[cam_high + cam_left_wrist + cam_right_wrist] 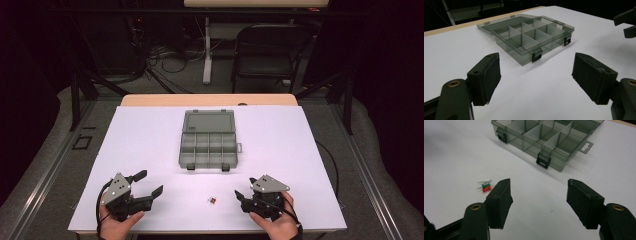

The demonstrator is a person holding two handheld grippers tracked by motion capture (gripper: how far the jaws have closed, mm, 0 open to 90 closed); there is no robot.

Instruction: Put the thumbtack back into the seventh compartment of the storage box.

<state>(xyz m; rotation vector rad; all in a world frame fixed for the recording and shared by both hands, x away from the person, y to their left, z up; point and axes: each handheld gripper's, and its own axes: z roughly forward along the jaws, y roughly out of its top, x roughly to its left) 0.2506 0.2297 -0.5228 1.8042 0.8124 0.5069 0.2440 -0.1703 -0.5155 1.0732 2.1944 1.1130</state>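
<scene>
From above, three push pins (213, 200) lie in a tight cluster on the white table (150, 135), just left of the right gripper (240, 199) and well apart from the left gripper (152, 185); the open compartment box (207, 145) sits farther back. In the left gripper view, the jaws stand wide with nothing between them, aimed at the box (529, 37). In the right gripper view, the jaws are open and empty; the pins (484, 185) lie beyond the left-hand jaw, their shafts pointing away from it, so I judge this hand must swing that way.
</scene>
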